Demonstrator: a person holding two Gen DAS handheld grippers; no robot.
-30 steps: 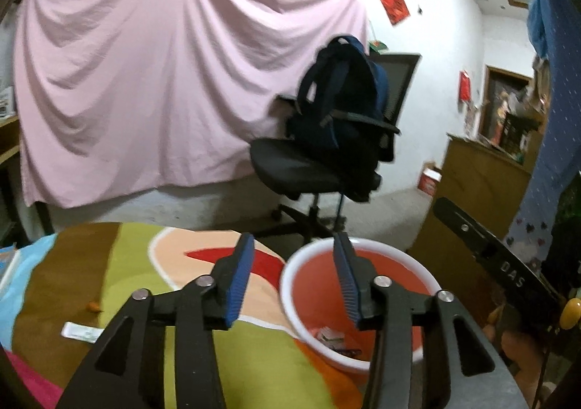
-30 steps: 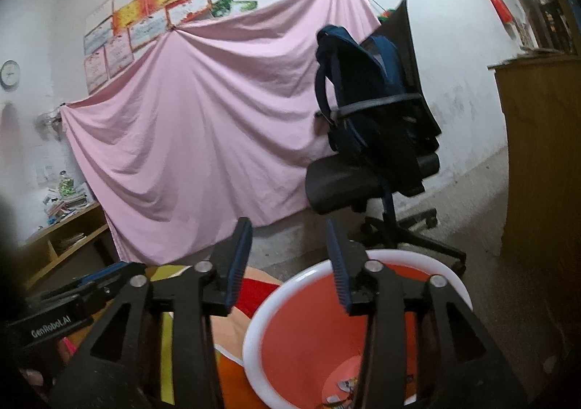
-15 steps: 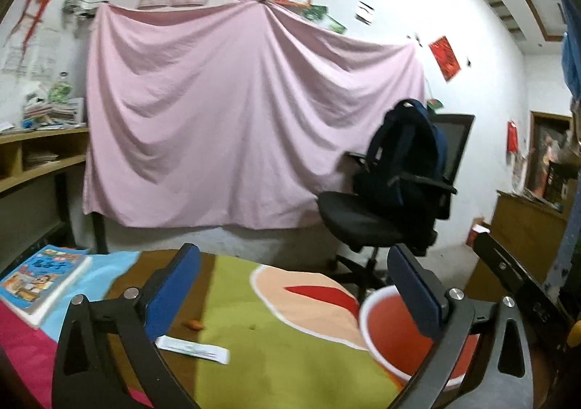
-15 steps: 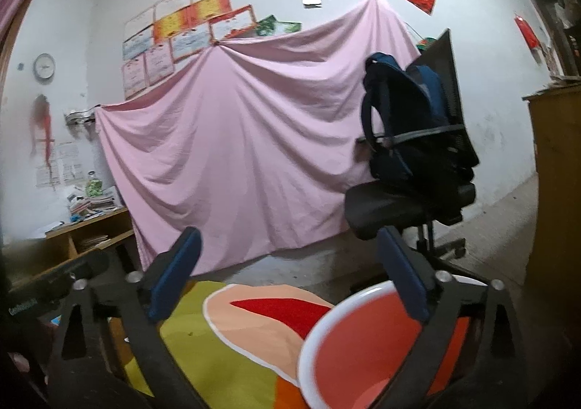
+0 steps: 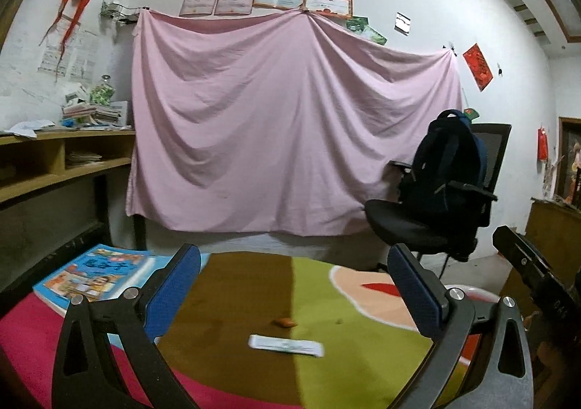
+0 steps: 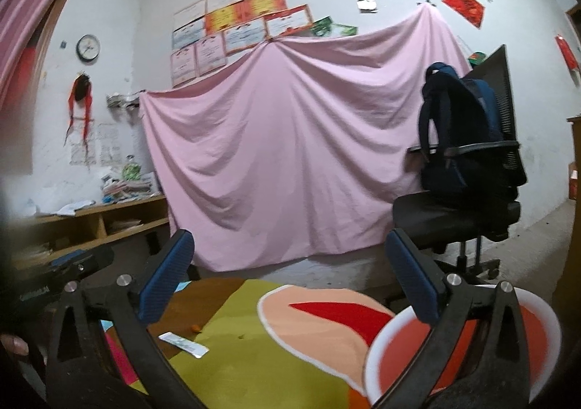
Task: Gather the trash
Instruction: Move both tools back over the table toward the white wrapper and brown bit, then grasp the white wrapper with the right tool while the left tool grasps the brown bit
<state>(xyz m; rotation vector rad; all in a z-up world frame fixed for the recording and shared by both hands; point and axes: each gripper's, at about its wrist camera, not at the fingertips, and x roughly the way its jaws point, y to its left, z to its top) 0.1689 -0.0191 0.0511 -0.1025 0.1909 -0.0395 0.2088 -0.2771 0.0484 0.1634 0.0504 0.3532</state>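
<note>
A white wrapper strip (image 5: 285,345) lies on the colourful tablecloth (image 5: 236,300), with a small orange scrap (image 5: 284,322) just beyond it. Both also show in the right wrist view, the wrapper (image 6: 183,343) and the scrap (image 6: 195,328) at lower left. The red basin with a white rim (image 6: 537,303) sits at the table's right edge; only its rim (image 5: 472,291) shows in the left wrist view. My left gripper (image 5: 296,291) is open and empty above the wrapper. My right gripper (image 6: 288,278) is open and empty, left of the basin.
A blue picture book (image 5: 98,272) lies at the table's left. An office chair with a dark backpack (image 5: 450,169) stands behind the table on the right. A pink sheet (image 5: 283,118) covers the back wall. Wooden shelves (image 5: 54,162) stand at left.
Both grippers have opened wide from nearly shut. The left one has swung left from over the basin to above the wrapper. The right view has risen and pulled back from the basin.
</note>
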